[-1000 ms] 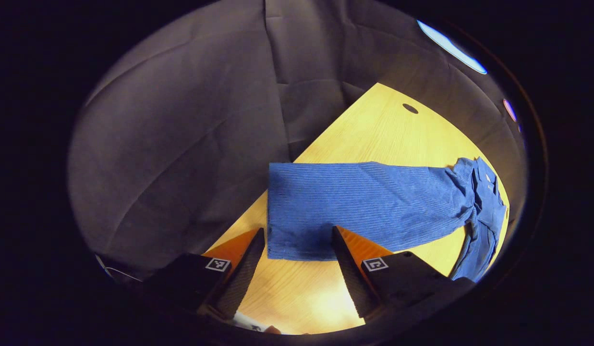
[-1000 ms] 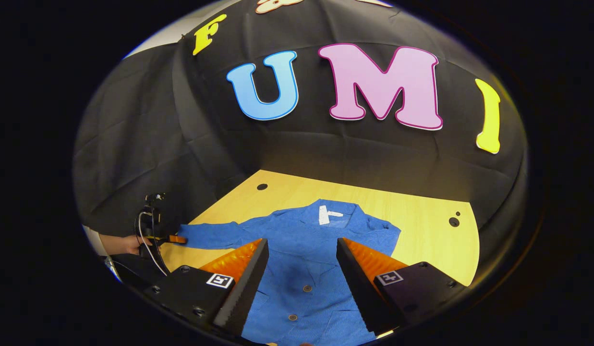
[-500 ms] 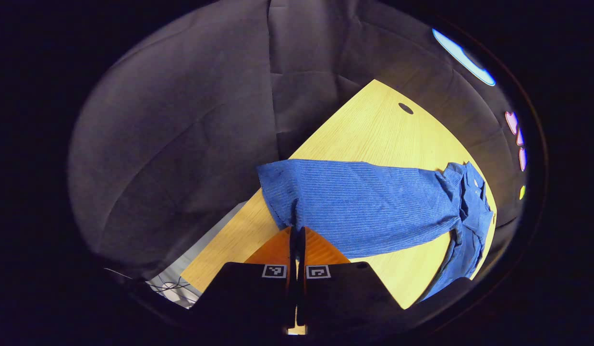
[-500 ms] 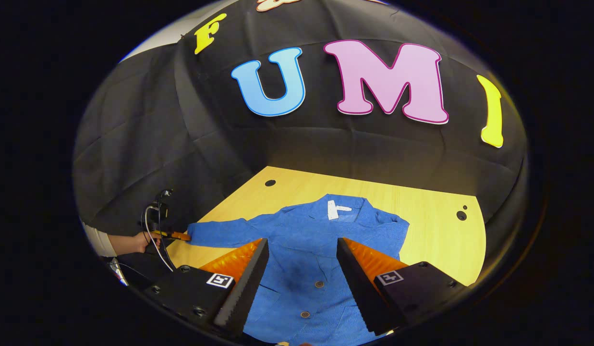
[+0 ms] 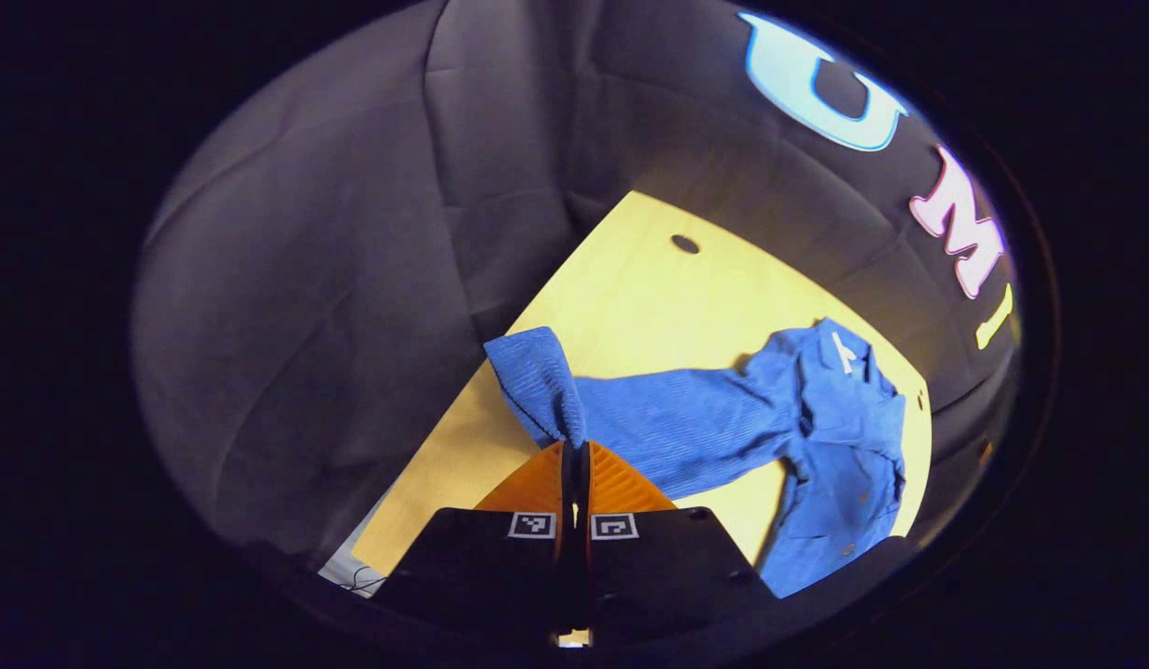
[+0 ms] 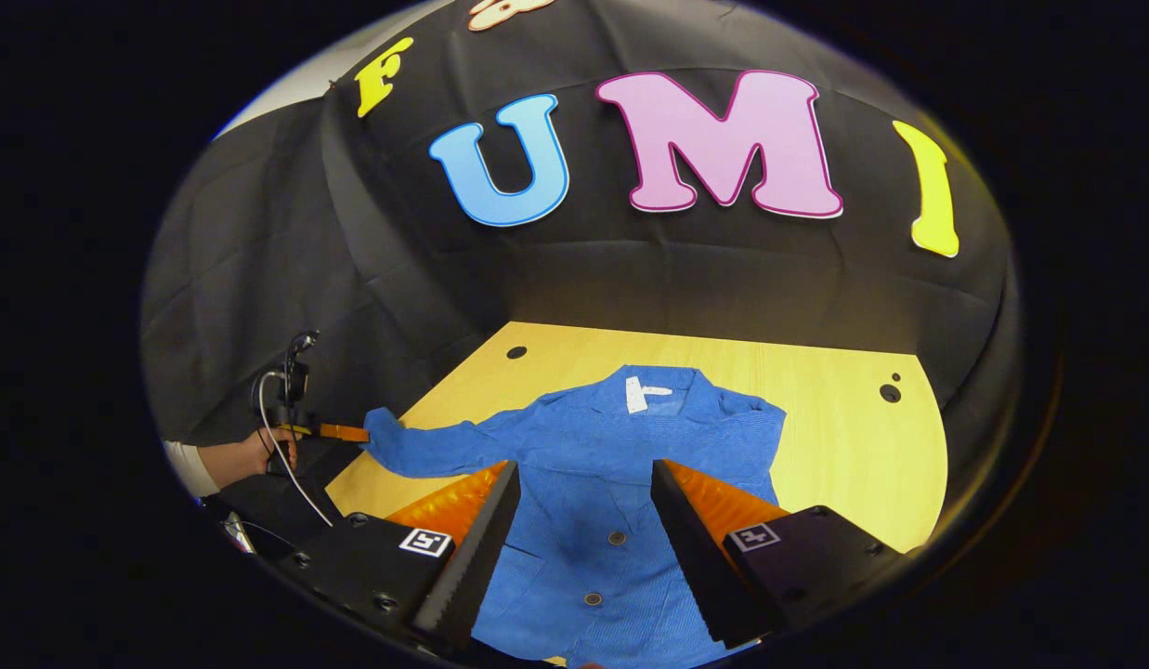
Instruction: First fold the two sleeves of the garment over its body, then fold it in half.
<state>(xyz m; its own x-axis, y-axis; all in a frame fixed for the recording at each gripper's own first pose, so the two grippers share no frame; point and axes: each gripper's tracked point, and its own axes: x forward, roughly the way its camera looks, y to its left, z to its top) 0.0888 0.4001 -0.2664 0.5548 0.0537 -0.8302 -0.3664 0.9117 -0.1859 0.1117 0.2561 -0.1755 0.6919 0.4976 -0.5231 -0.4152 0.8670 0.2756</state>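
Blue ribbed cloth is what I have in my left gripper (image 5: 575, 446): its two fingers are pressed together on the cuff end of one sleeve (image 5: 672, 423), and that cuff stands up off the wooden table (image 5: 630, 307) in a small peak just above my fingertips. From there, in the left gripper view, the sleeve runs rightward, sagging down to the tabletop and joining the body of the one garment (image 5: 839, 437), which lies rumpled toward the table's far right side with a white tag at its collar. I count one dark round hole in the table in this view, near its far edge. In the right gripper view, my left hand (image 6: 244, 457) shows at the far left gripping its tool, with the pinched cuff just beside it and the sleeve stretched to the shoulder. Going right, the garment lies face up and mostly flat on the table, collar away from me, one white tag at the neck and two buttons showing down its front. My right gripper (image 6: 583, 506) hangs above the lower body of the garment with its two fingers spread wide apart, holding nothing. I cannot make out the second sleeve. Here I count three holes in the tabletop: one far left, two close together at right.
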